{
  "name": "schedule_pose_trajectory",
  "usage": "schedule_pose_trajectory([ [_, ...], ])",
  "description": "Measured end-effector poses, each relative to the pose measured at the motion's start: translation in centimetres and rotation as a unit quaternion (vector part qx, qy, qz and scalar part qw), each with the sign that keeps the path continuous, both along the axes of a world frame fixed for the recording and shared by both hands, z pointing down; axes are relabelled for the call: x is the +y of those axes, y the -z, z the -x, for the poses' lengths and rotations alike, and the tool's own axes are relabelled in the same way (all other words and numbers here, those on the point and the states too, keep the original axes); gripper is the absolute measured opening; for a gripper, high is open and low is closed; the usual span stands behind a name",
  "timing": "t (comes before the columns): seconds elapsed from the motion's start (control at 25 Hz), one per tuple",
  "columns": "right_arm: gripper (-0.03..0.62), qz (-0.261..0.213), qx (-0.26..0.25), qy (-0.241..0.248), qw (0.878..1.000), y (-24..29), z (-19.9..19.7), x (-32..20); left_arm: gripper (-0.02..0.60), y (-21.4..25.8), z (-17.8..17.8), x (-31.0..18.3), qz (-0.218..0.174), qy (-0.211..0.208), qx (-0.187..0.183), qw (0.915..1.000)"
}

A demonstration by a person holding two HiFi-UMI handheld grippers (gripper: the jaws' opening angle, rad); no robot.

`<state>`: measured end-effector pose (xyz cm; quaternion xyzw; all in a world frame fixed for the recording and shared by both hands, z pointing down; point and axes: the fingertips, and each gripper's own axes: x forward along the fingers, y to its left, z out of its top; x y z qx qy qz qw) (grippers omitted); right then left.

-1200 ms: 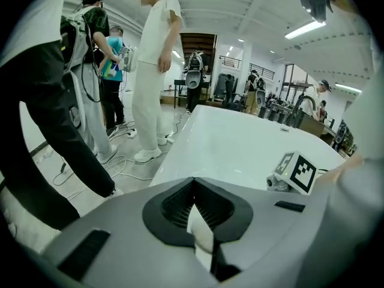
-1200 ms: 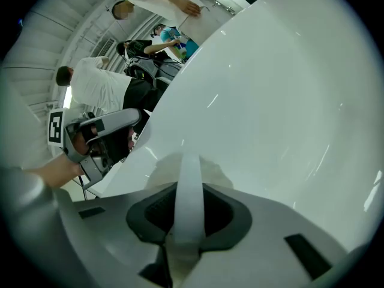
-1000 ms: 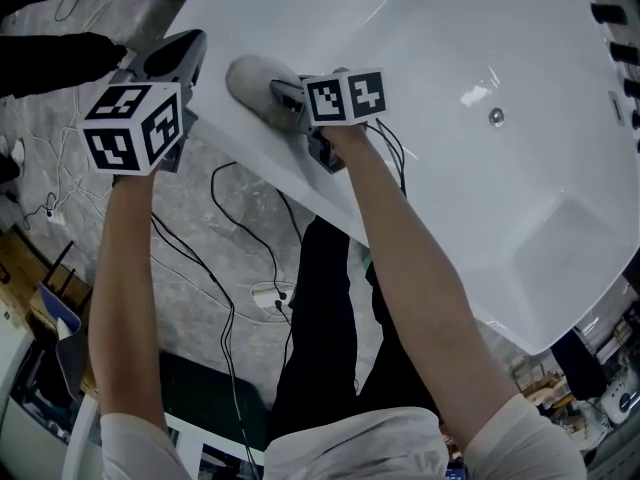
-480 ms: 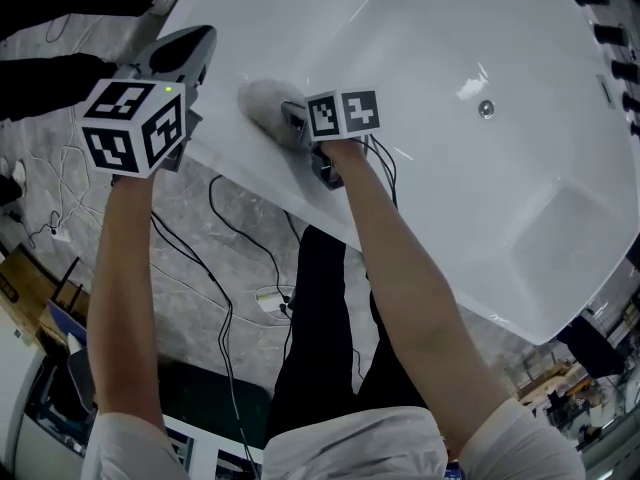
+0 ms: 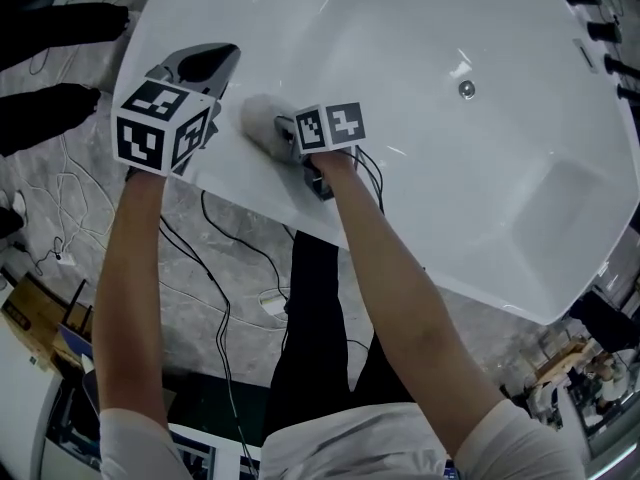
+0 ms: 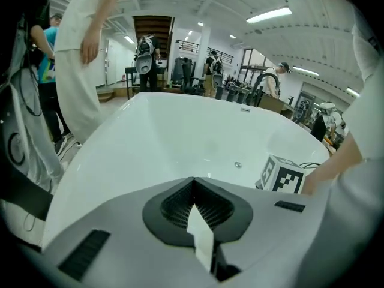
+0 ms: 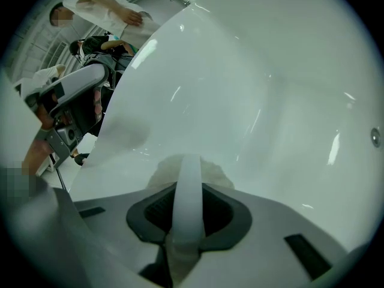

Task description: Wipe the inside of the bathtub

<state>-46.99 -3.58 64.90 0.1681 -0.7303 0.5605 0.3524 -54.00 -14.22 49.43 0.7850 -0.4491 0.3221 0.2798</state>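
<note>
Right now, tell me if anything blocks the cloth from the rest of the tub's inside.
Nothing visible does. The right gripper holds the cloth against the bathtub wall; the surface beyond is bare as far as the drain. The left gripper sits aside at the rim.

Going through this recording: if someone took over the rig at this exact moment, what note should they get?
Left gripper: fingers together, nothing held, hovering over the near rim of the bathtub.
Right gripper: shut on the white strap of the wiping pad, which is pressed on the inner wall just inside that rim.
Done: cannot tell; no wipe marks show.
Left: probably the rest of the inside, toward the drain.
</note>
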Motion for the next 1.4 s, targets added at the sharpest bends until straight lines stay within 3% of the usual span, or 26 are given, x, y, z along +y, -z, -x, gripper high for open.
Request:
schedule_pose_trajectory([
  [0.8, 0.094, 0.033, 0.055, -0.049, 0.997, -1.5, -12.3, 2.8, 0.005, -2.8, -12.8, 0.0, 0.024, -0.134, 0.016, 0.9906],
  [1.4, 0.094, 0.036, 0.093, -0.076, 0.992, -1.1, -21.3, 4.3, 0.005, -3.7, -21.9, 2.6, 0.048, -0.192, 0.04, 0.9794],
])
